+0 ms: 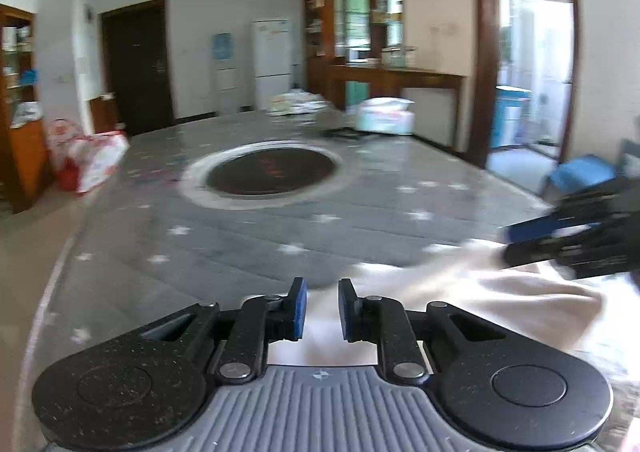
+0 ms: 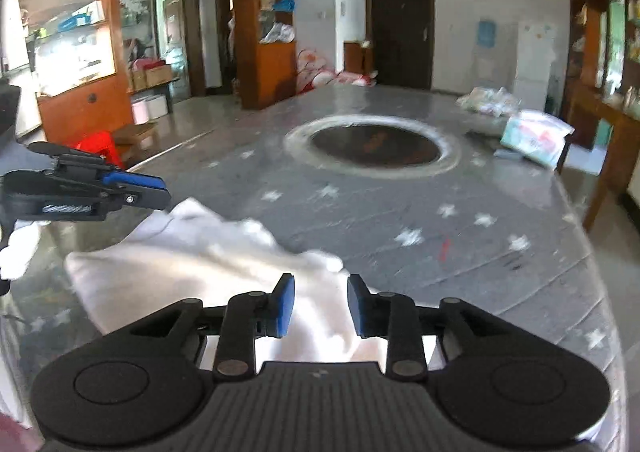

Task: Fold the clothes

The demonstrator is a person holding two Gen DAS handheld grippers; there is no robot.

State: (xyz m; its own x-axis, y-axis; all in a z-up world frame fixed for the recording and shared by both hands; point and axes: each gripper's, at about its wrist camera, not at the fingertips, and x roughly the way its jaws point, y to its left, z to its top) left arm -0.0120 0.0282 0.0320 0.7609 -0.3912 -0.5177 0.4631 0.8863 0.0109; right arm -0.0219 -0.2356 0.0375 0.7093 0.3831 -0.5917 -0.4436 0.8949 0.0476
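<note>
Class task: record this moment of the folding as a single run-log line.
left hand-held gripper: open, over white garment | right hand-held gripper: open | garment: crumpled on table

My left gripper (image 1: 322, 310) hangs over the near edge of a pale cream cloth garment (image 1: 480, 292), blue pads a bit apart with nothing pinched between them. The cloth spreads off to my right on the grey star-patterned table (image 1: 240, 228). My other gripper (image 1: 560, 240) pokes in from the far right, down at the fabric. Straight ahead there's a dark round inset plate (image 1: 272, 171) in the tabletop, everything slightly blurry.
</note>
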